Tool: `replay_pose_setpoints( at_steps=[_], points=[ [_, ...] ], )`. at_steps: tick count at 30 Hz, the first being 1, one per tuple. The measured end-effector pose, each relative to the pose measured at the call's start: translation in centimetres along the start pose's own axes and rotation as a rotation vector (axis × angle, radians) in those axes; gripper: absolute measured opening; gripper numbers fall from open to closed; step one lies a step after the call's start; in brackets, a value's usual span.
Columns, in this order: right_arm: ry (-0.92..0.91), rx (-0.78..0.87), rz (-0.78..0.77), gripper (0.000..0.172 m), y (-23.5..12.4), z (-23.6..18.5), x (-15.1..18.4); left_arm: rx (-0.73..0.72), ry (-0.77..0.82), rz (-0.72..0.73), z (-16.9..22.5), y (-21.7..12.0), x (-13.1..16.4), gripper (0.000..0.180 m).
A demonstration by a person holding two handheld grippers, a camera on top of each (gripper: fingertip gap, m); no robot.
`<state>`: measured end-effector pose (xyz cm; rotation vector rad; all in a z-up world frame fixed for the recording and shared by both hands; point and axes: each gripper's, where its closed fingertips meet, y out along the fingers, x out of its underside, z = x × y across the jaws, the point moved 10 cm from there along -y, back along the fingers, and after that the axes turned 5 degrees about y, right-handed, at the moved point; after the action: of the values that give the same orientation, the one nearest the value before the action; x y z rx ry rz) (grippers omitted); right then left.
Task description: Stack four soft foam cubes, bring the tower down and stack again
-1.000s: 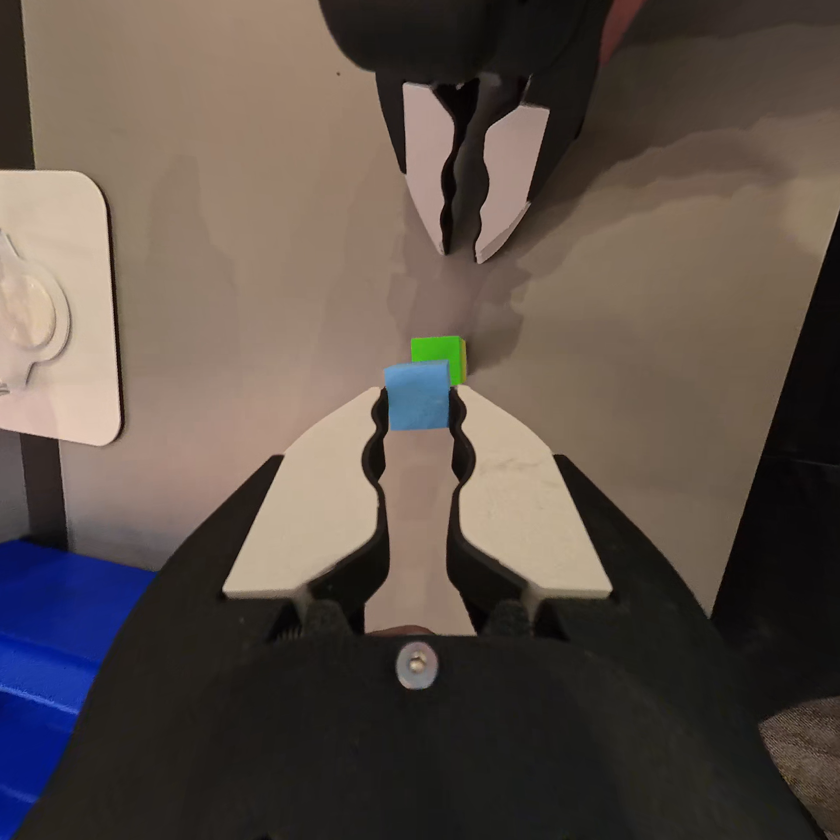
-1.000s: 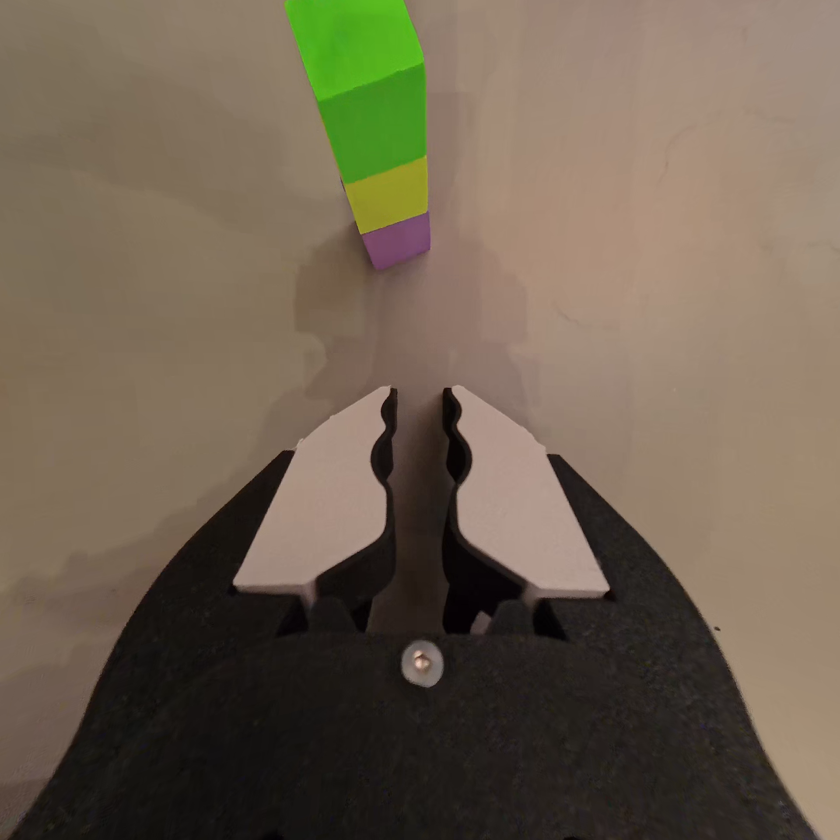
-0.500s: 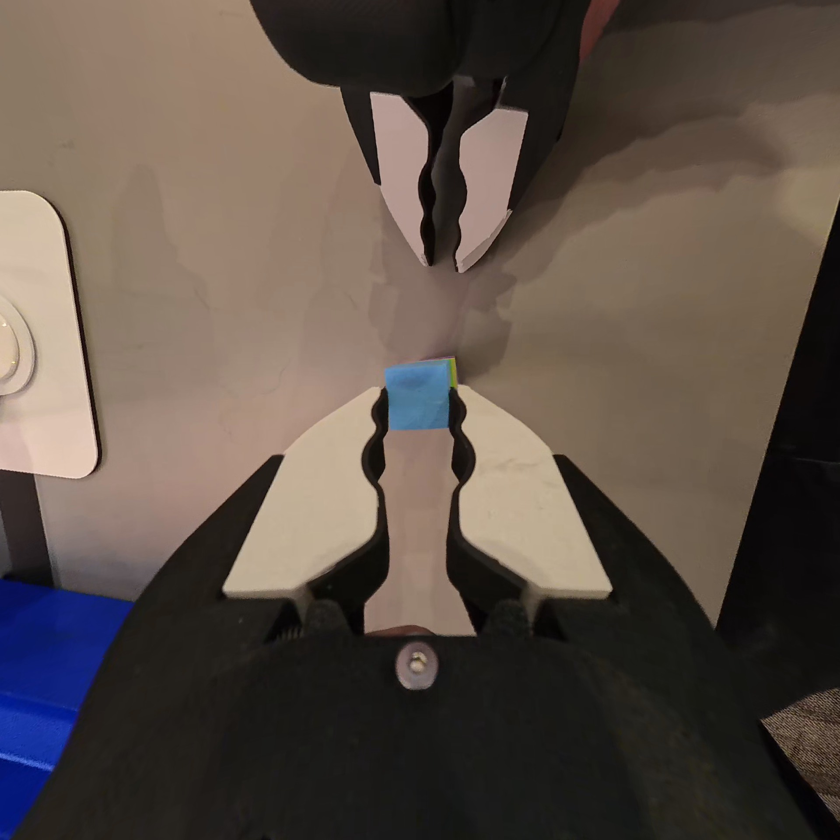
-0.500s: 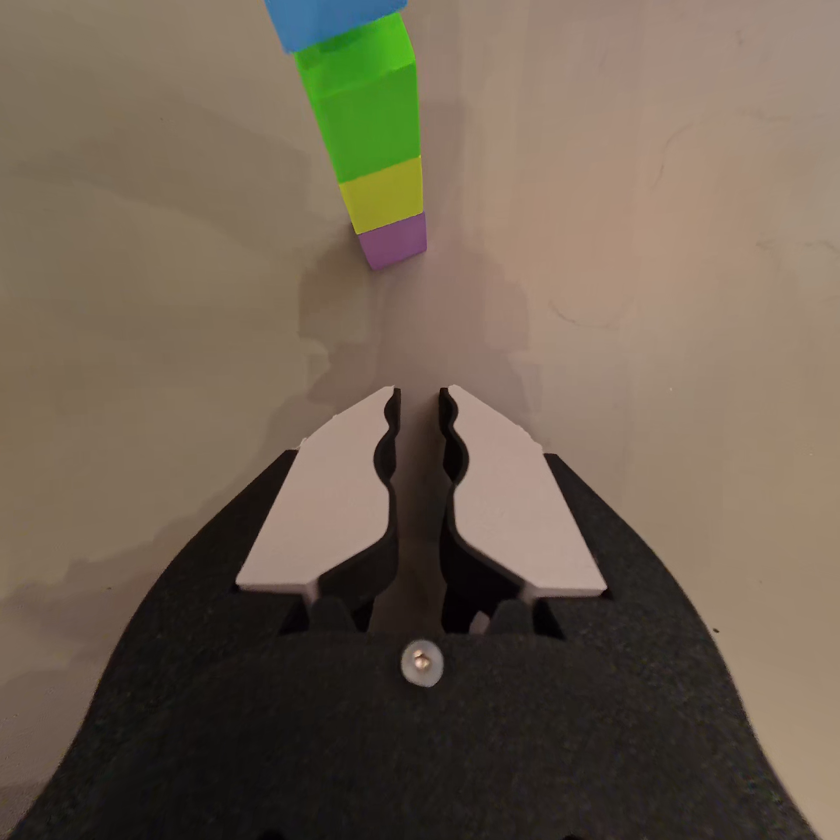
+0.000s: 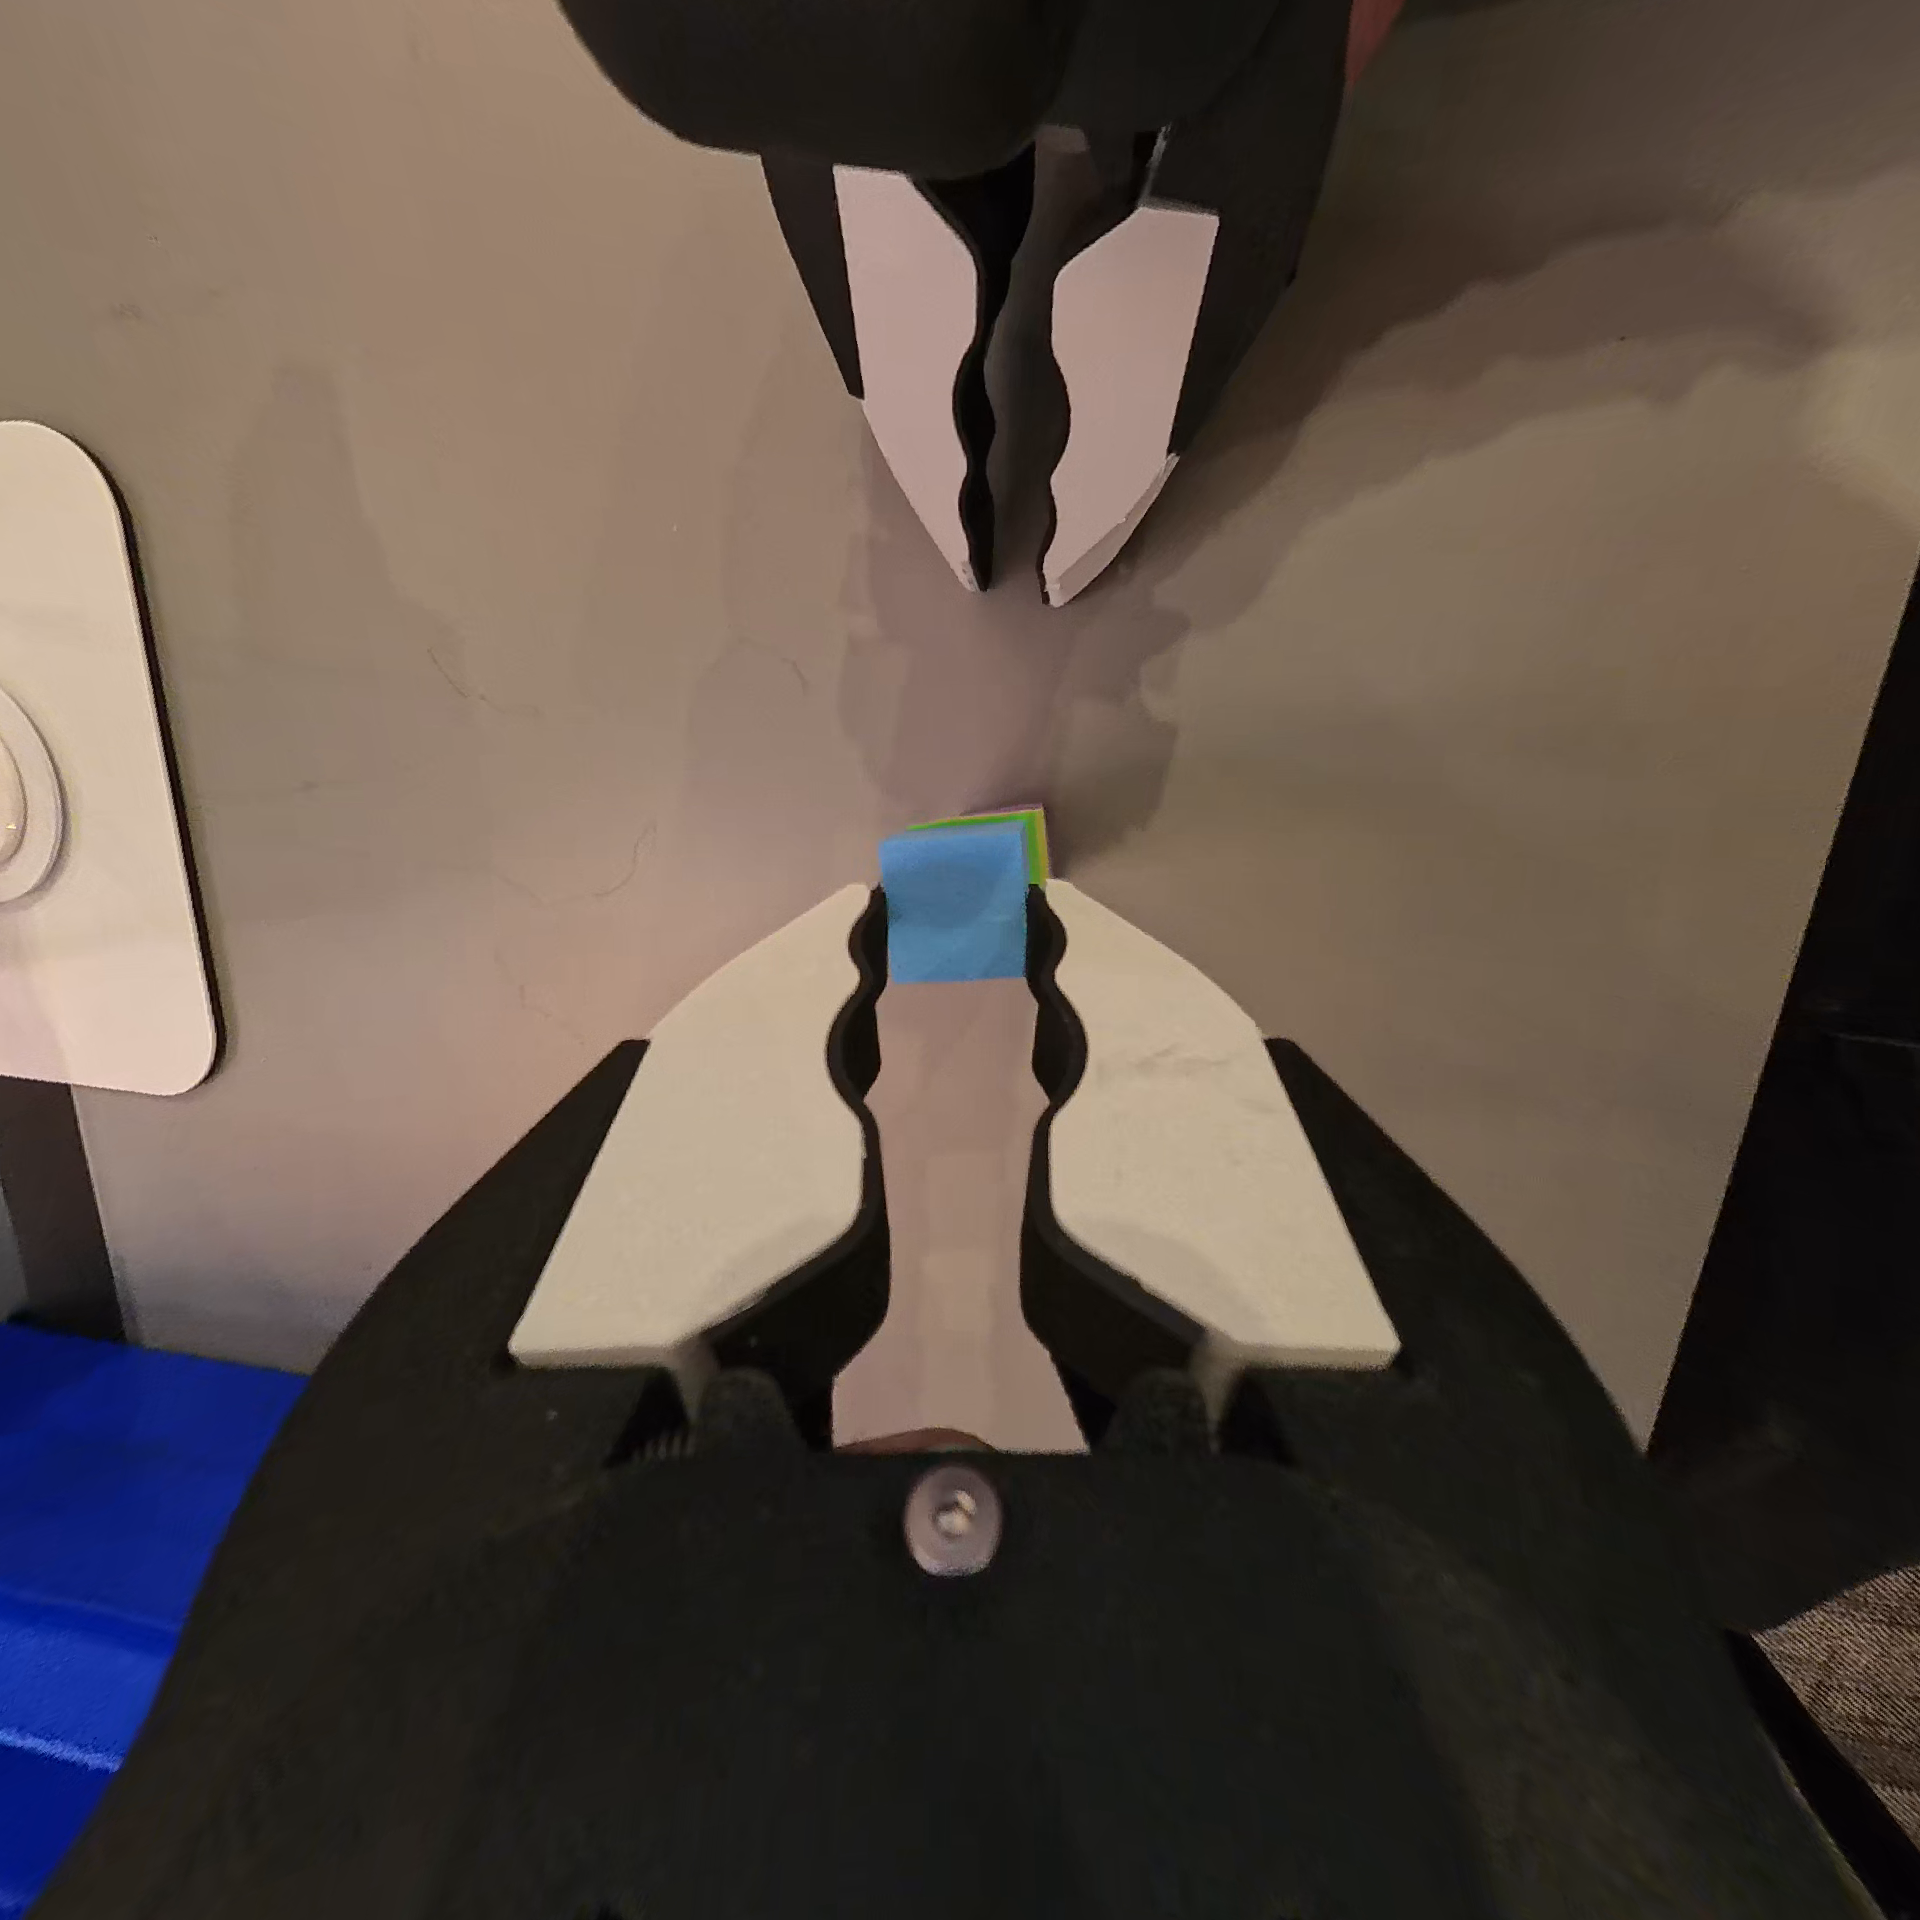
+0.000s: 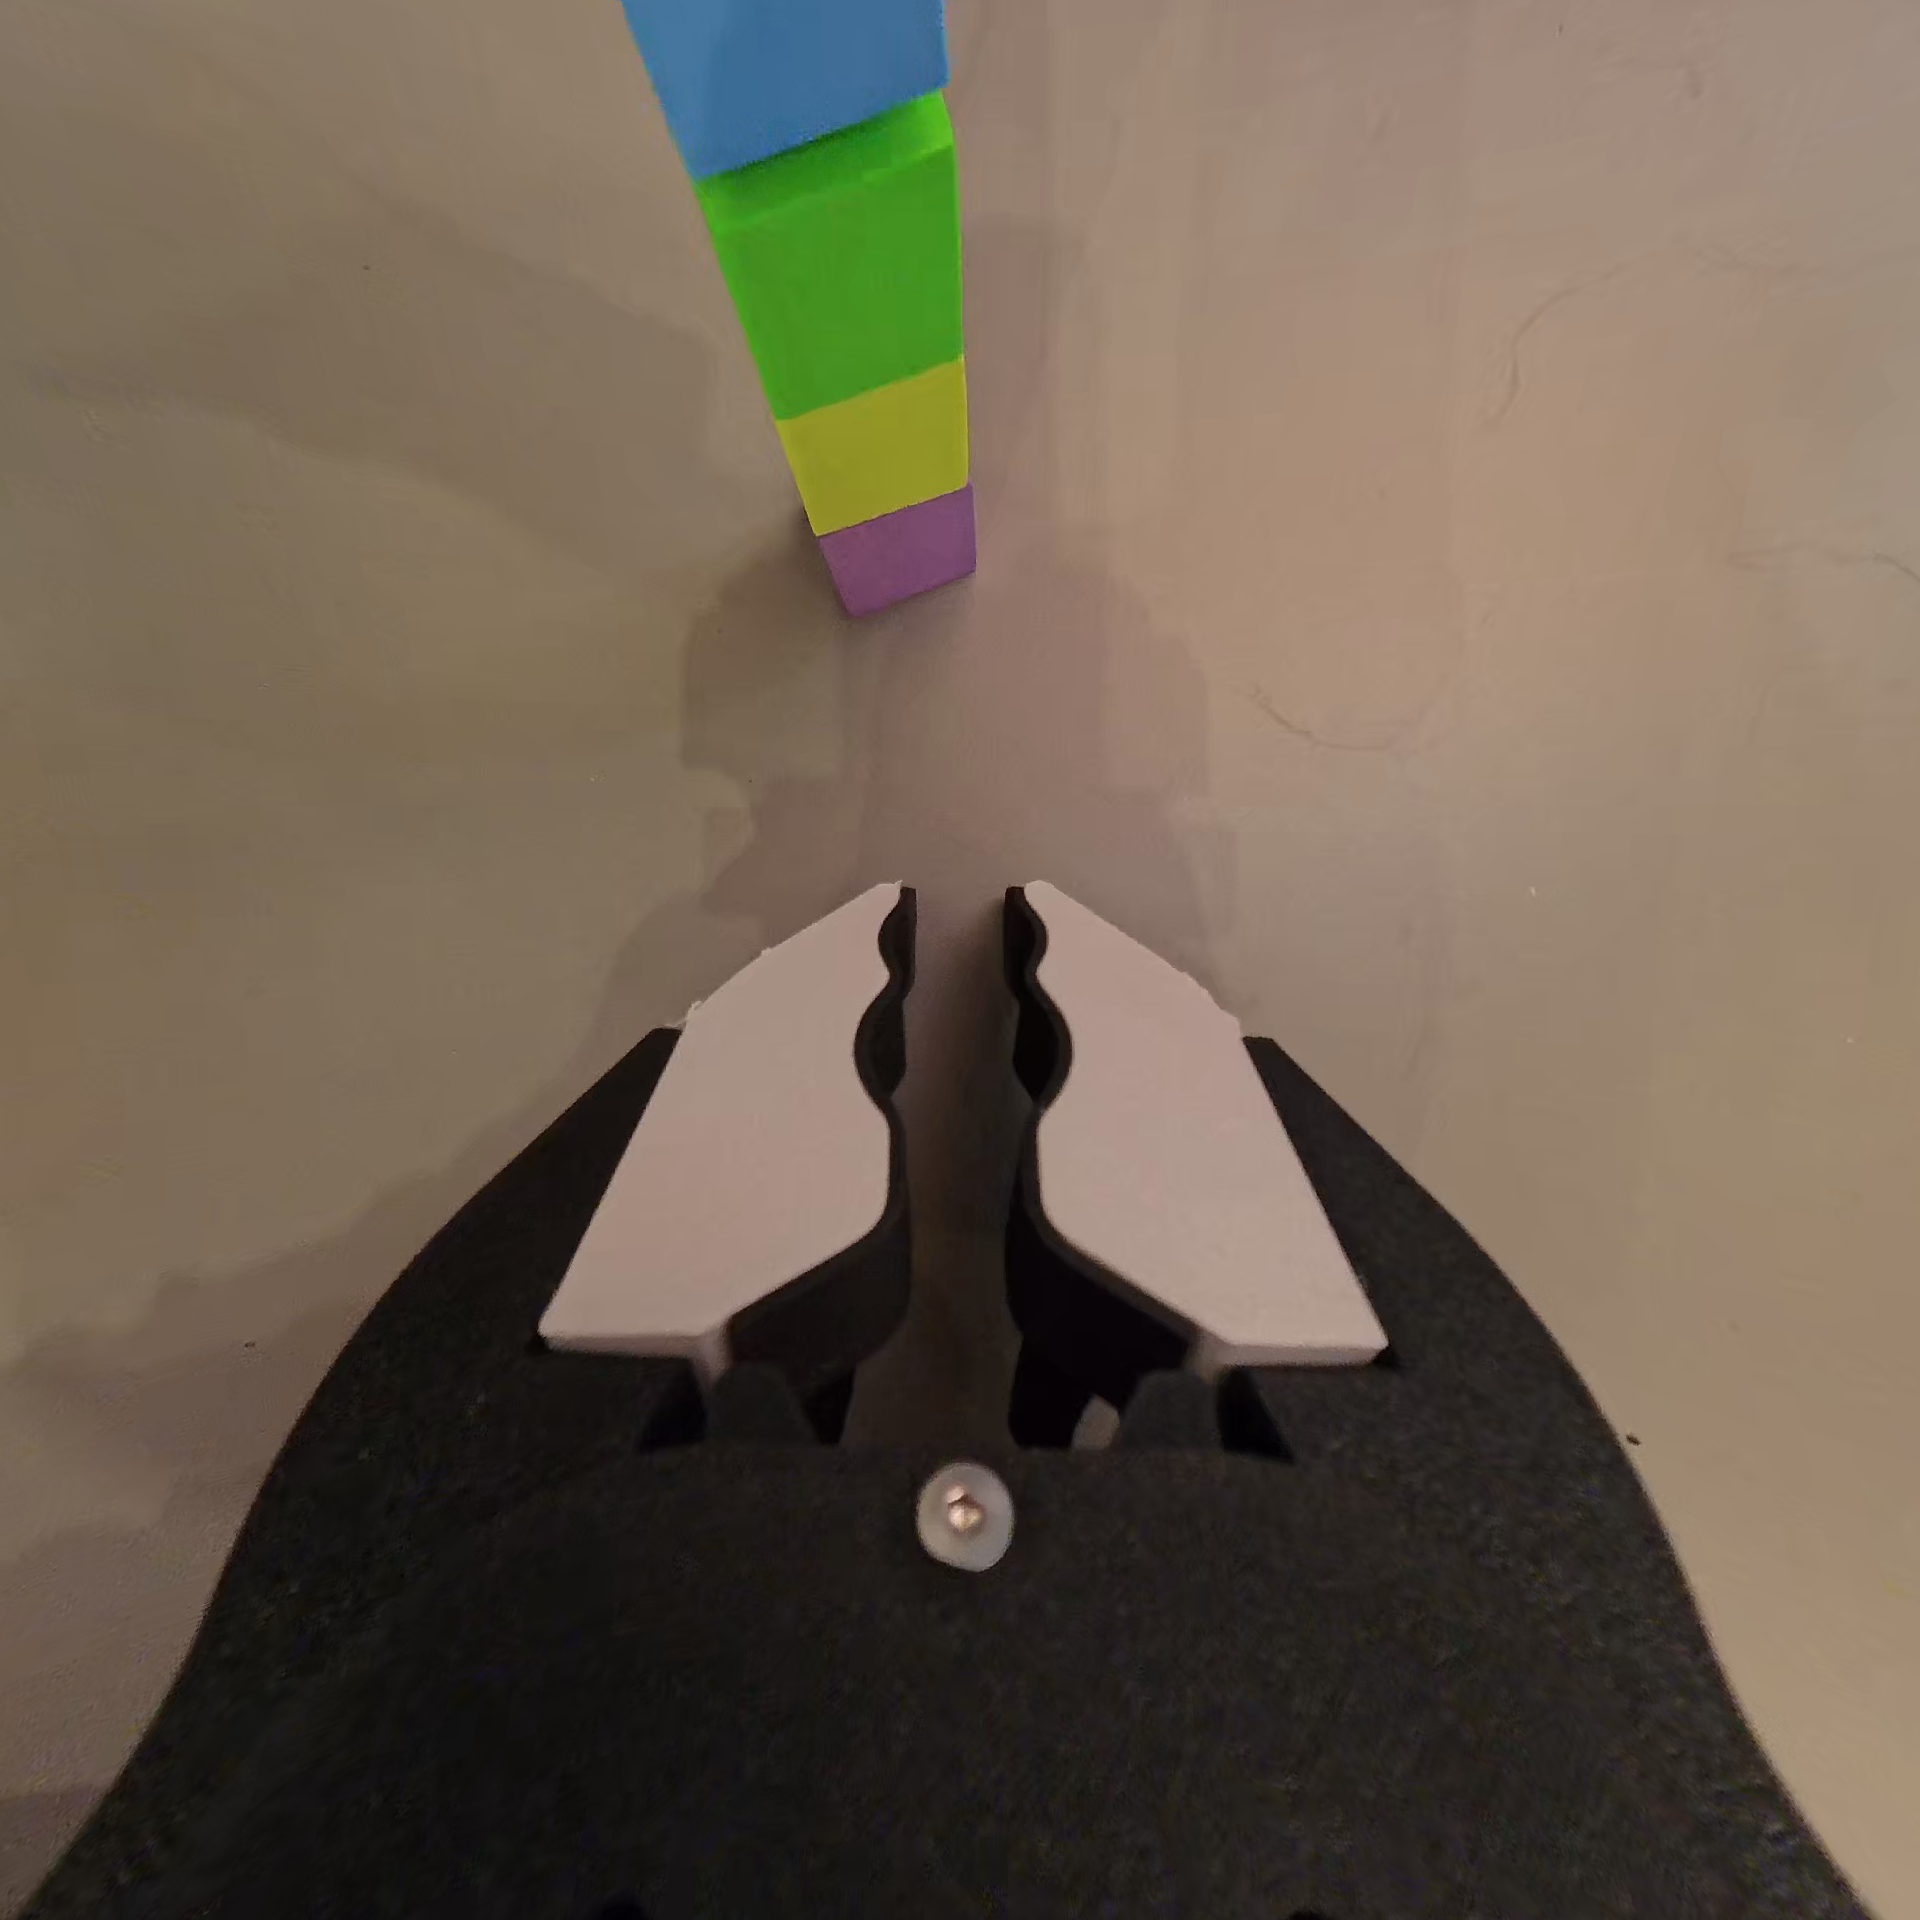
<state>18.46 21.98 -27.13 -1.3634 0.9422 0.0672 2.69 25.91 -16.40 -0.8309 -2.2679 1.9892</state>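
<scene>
— Where does the blue cube (image 5: 954, 912) sit relative to the tower?

— Directly over it. The left gripper (image 5: 956, 914) pinches the blue cube between its two fingertips, pads pressed on either side, and looks straight down the tower's long axis: only slivers of the green cube (image 5: 1031, 844) peek out at the blue cube's 1 o'clock edge. The right wrist view shows the upright column from the side, purple cube (image 6: 902, 559) at the base, yellow cube (image 6: 878, 442) next, green above, with blue touching or just above green.

— And the other claw?

— The right gripper (image 6: 958, 904) holds nothing; its jaws stand narrowly apart over bare table (image 6: 1455, 727), the tower at its 12 o'clock, well clear.

— So the coming move?

— Probably the left one releasing, since blue sits shifted slightly toward 7 o'clock of the stack.
</scene>
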Motion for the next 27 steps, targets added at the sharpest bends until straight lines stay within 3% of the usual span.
replay_pose_setpoints(
  at_steps=[27],
  points=[
    [-0.002,0.001,-0.004,0.016,-0.02,-0.02,0.0,0.012,-0.017,-0.003,-0.11,0.3,0.02,0.025]
  ],
)
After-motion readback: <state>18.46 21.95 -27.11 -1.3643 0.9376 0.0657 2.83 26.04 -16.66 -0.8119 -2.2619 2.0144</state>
